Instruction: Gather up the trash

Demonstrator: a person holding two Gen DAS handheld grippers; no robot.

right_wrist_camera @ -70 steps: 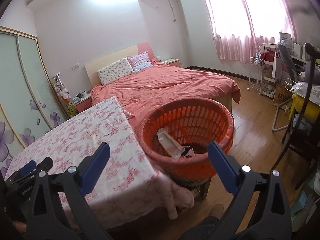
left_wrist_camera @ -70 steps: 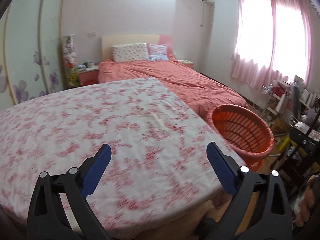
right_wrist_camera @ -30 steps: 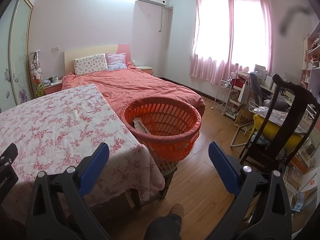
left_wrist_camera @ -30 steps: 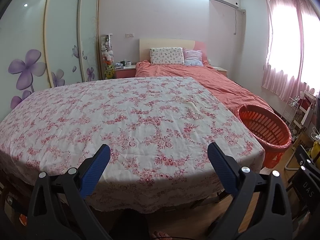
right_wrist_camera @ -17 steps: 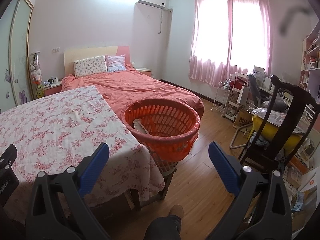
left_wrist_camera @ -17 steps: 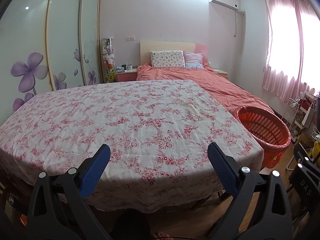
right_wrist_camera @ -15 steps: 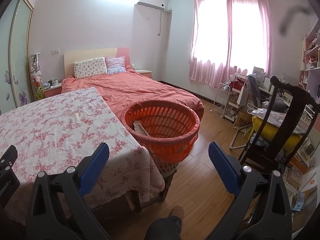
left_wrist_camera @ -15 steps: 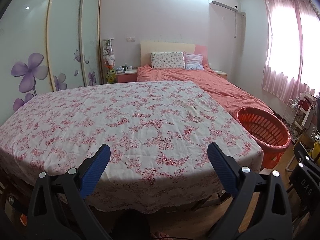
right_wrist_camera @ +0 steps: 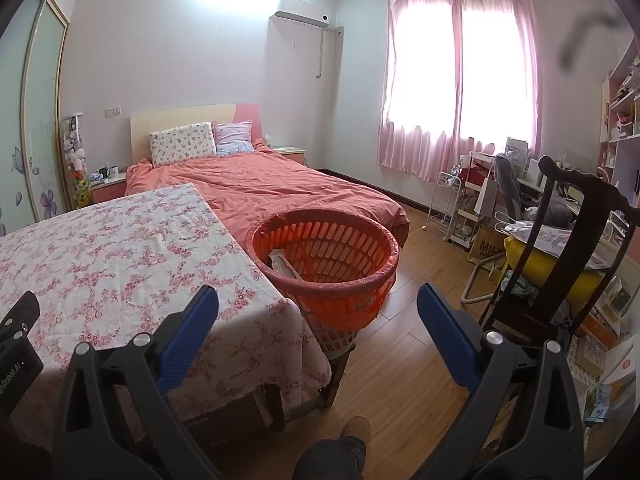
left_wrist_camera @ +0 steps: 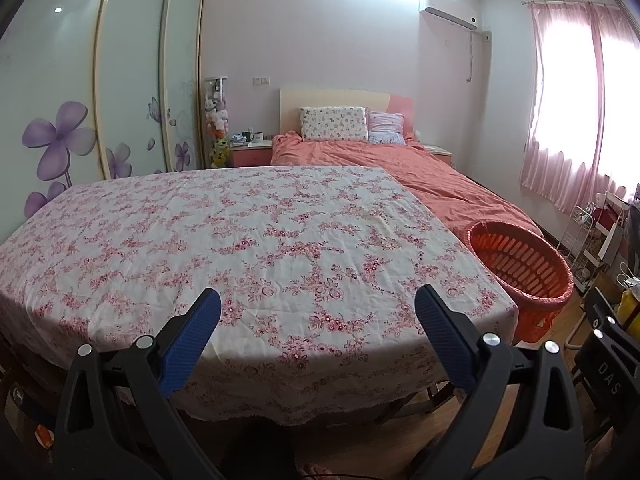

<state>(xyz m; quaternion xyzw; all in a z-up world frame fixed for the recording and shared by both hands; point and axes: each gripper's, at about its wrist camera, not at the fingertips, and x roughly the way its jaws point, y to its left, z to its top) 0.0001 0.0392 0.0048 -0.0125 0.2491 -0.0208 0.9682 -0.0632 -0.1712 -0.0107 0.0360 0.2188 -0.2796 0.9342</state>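
Note:
An orange plastic basket (right_wrist_camera: 324,252) stands on a low stool at the right end of the table (right_wrist_camera: 100,264), which has a pink floral cloth. A pale wrapper (right_wrist_camera: 282,266) lies inside the basket. The basket also shows in the left wrist view (left_wrist_camera: 520,264), beyond the table (left_wrist_camera: 240,240). My left gripper (left_wrist_camera: 318,320) is open and empty, held back from the table's near edge. My right gripper (right_wrist_camera: 318,312) is open and empty, held back from the basket above the floor.
A bed with an orange cover (right_wrist_camera: 280,188) lies behind the table and basket. A dark wooden chair (right_wrist_camera: 560,248) with a yellow cushion stands at the right, with a cluttered desk and white rack (right_wrist_camera: 460,200) behind it. A wardrobe (left_wrist_camera: 80,120) lines the left wall. My shoe (right_wrist_camera: 354,428) is on the wood floor.
Both grippers have pulled back from the table and basket and stay open. The left view has swung from the basket side to face the table squarely. The right view has risen slightly.

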